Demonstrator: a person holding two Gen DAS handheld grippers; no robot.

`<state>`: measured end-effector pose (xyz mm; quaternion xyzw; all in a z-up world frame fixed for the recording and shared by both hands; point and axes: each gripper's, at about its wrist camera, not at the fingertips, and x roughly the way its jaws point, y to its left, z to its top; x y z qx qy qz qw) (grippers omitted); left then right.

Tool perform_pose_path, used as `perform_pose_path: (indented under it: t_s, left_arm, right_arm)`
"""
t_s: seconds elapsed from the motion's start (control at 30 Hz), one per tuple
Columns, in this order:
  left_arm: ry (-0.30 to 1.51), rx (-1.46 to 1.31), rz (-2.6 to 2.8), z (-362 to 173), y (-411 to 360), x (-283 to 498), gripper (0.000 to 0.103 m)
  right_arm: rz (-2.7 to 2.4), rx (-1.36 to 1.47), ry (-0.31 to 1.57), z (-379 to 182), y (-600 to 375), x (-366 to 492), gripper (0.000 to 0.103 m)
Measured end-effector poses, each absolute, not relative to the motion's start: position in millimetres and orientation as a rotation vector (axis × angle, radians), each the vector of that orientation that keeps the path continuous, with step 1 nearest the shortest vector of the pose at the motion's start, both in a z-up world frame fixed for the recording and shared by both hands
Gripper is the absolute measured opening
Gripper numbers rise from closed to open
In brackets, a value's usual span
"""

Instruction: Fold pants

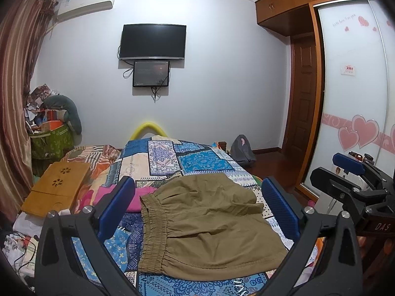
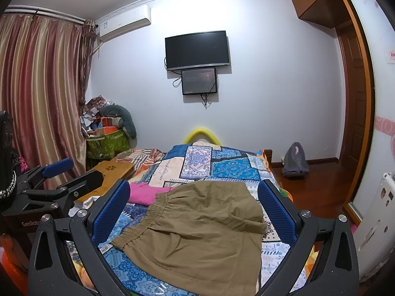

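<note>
Olive-brown shorts [image 1: 207, 224] lie flat on the patterned bedspread [image 1: 172, 155], elastic waistband to the left, legs to the right. They also show in the right wrist view [image 2: 197, 229]. My left gripper [image 1: 197, 204] is open and empty, held above the shorts with a blue pad on each side. My right gripper [image 2: 193, 209] is open and empty, also above the shorts. The right gripper shows at the right edge of the left wrist view [image 1: 345, 170]; the left gripper shows at the left of the right wrist view [image 2: 64, 172].
A pink garment [image 1: 138, 197] lies beside the waistband. A wooden lap tray [image 1: 56, 187] sits on the bed's left side. A cluttered green bin [image 1: 51, 138] stands by the curtain. A grey backpack [image 1: 242, 150] is on the floor right of the bed, near the wardrobe [image 1: 353, 86].
</note>
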<state>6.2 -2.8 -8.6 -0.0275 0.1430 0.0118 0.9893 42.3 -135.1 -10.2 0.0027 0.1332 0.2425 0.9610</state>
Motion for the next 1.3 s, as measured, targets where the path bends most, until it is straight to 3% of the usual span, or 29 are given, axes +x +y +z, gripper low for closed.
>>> perform_pose_path:
  t_s: [1.3]
  left_arm:
    - [0.282,-0.049,0.030,-0.9,-4.2,4.4,0.103]
  right_arm:
    - [0.489,0.010,0.278,-11.3,-140.0,45.4,0.103]
